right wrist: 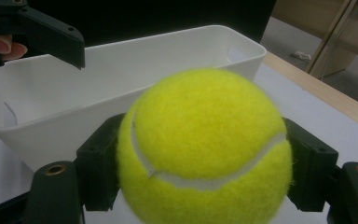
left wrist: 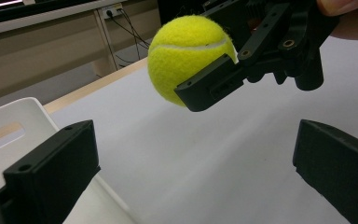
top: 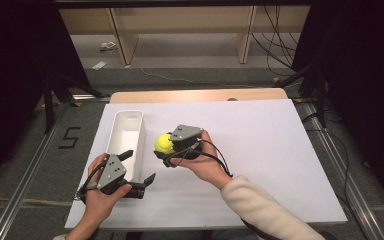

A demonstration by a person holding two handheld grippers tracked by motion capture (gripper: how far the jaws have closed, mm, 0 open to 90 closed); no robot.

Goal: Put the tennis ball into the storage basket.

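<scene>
A yellow tennis ball [top: 163, 143] [left wrist: 186, 51] [right wrist: 205, 149] hangs above the white table sheet, just right of a long white bin [top: 125, 137] [right wrist: 121, 84] [left wrist: 9, 135]. My right gripper [top: 167, 149] [right wrist: 205, 179] is shut on the ball, one black jaw on each side. My left gripper [top: 139, 167] [left wrist: 196, 172] stands open at the bin's near right corner, with one jaw over the bin's rim, the other over the sheet, and nothing between them. The bin looks empty.
A white sheet [top: 260, 150] covers the table, with bare wood [top: 200, 95] along its far edge. Wide free room lies to the right of the hands. Beyond the table are floor, cables and wooden shelf legs [top: 122, 40].
</scene>
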